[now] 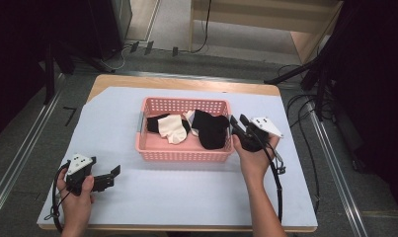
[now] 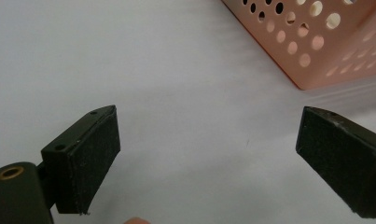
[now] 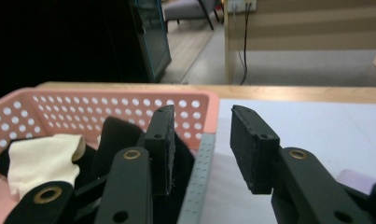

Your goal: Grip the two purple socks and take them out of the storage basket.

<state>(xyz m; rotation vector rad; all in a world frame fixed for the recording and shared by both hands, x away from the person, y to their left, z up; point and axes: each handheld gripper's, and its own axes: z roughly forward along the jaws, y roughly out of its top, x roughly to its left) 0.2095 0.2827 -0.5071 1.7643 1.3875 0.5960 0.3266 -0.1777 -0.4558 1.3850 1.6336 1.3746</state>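
A pink perforated basket (image 1: 184,155) stands mid-table and holds black socks (image 1: 211,129) and a cream sock (image 1: 172,129). My right gripper (image 1: 237,120) hangs at the basket's right end with its jaws apart and nothing between them. In the right gripper view the right gripper (image 3: 202,122) straddles the basket (image 3: 83,109) end wall, its left jaw over a black sock (image 3: 115,135), with the cream sock (image 3: 41,161) farther left. My left gripper (image 1: 112,177) rests open near the table's front left. The left gripper (image 2: 209,140) has bare sheet between its jaws, and a basket (image 2: 311,46) corner lies ahead.
A pale sheet (image 1: 186,192) covers the wooden table, with bare room in front of and left of the basket. Cables (image 1: 305,118) and dark stands lie on the floor to the right. A wooden shelf unit (image 1: 265,19) stands beyond the table.
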